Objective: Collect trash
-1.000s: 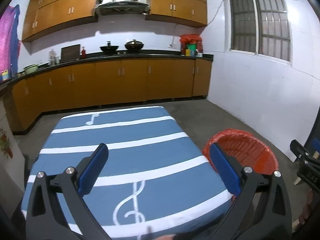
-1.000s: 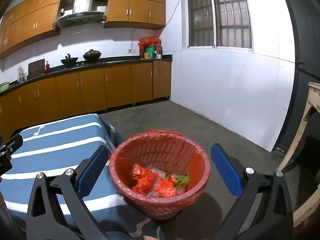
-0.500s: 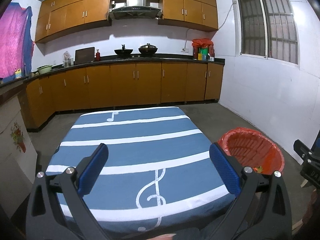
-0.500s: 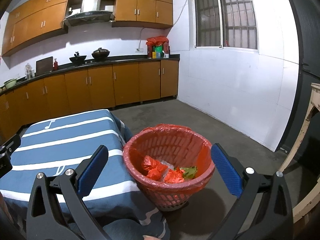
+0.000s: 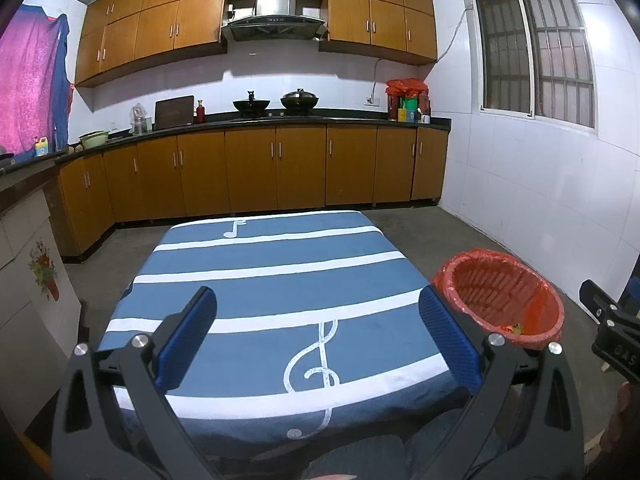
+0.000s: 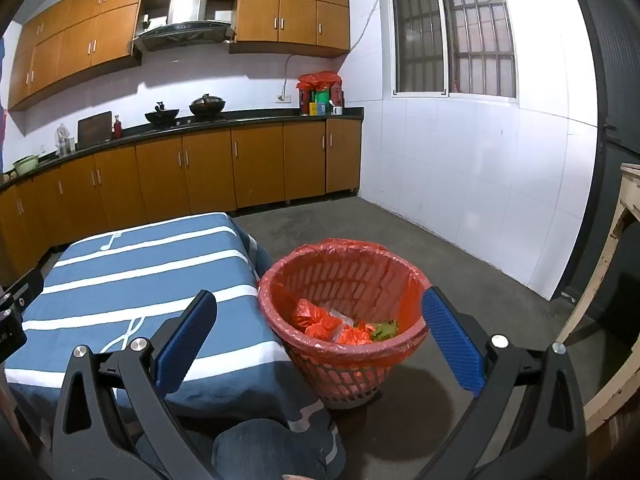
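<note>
A red mesh waste basket (image 6: 344, 280) lined with a red bag stands on the floor at the table's right side; it is also in the left wrist view (image 5: 500, 292). Inside lie crumpled red wrappers (image 6: 316, 320) and a green scrap (image 6: 384, 326). My right gripper (image 6: 318, 336) hangs open in front of the basket, holding nothing. My left gripper (image 5: 318, 334) is open over the near end of the blue striped tablecloth (image 5: 272, 280), nothing between its pads. The cloth shows no loose trash.
Wooden kitchen cabinets (image 5: 256, 172) and a black counter with woks run along the far wall. A white tiled wall (image 6: 472, 184) is to the right, a wooden frame (image 6: 616, 272) at far right. A person's knee (image 6: 256, 448) shows below. Grey floor surrounds the basket.
Both grippers have drawn back and up from the table and basket; more of the tablecloth and floor shows. Both stay open and hold nothing.
</note>
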